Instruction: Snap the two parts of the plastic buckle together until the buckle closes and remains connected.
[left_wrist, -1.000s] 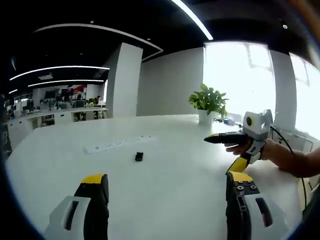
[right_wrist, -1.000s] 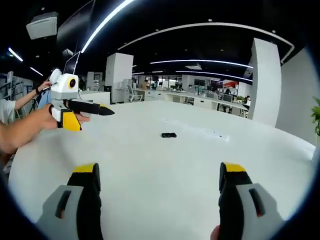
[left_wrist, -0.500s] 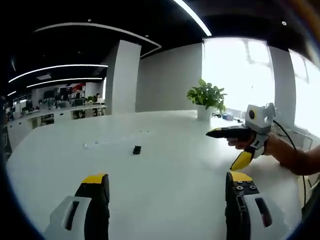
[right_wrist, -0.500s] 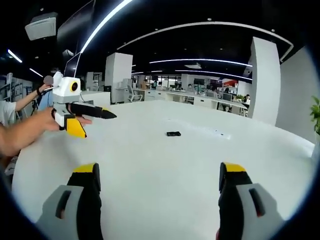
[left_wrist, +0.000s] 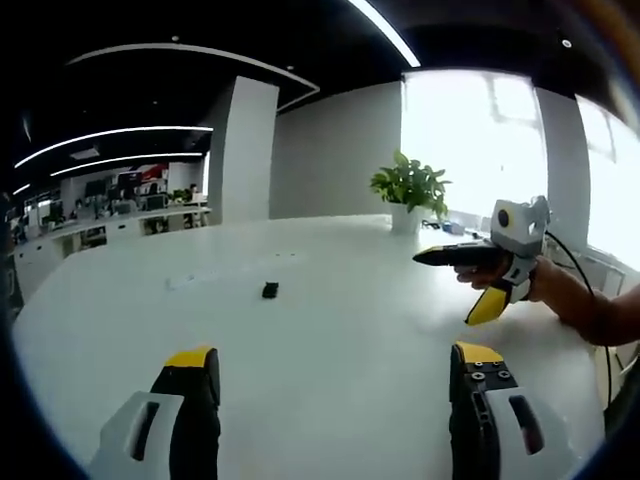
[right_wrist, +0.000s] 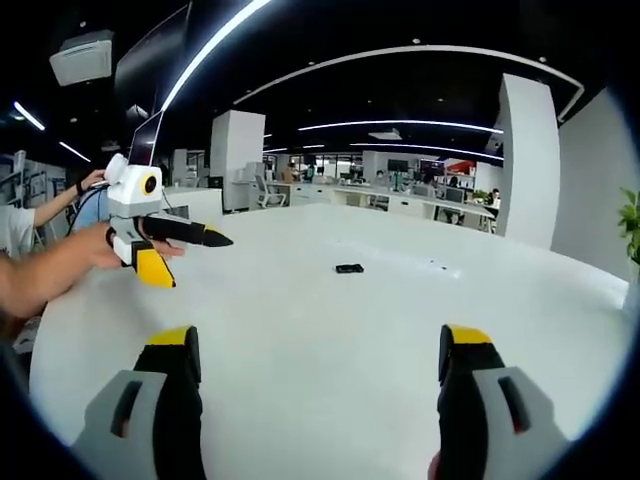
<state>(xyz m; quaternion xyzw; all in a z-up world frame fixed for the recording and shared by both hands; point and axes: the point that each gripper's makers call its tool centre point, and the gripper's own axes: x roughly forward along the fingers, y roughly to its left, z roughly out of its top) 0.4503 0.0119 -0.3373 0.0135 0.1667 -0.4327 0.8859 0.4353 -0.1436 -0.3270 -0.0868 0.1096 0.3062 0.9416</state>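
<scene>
Both tongs, left (left_wrist: 335, 365) and right (right_wrist: 320, 345), have drifted while gaping wide and empty, the small black plastic buckle (left_wrist: 270, 290) untouched at twelve o'clock on the white counter (left_wrist: 340, 310), so joining hasn't begun.

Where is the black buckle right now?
The buckle lies alone mid-table, ahead of both open grippers; in the left gripper view it sits left of the potted plant.

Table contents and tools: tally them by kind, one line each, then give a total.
Black plastic buckle: 1, lying on the white table
Handheld grippers: 2, the left gripper and the right gripper, both held above the table with jaws apart
Potted plant: 1, at the table's far edge
Total: 4
</scene>
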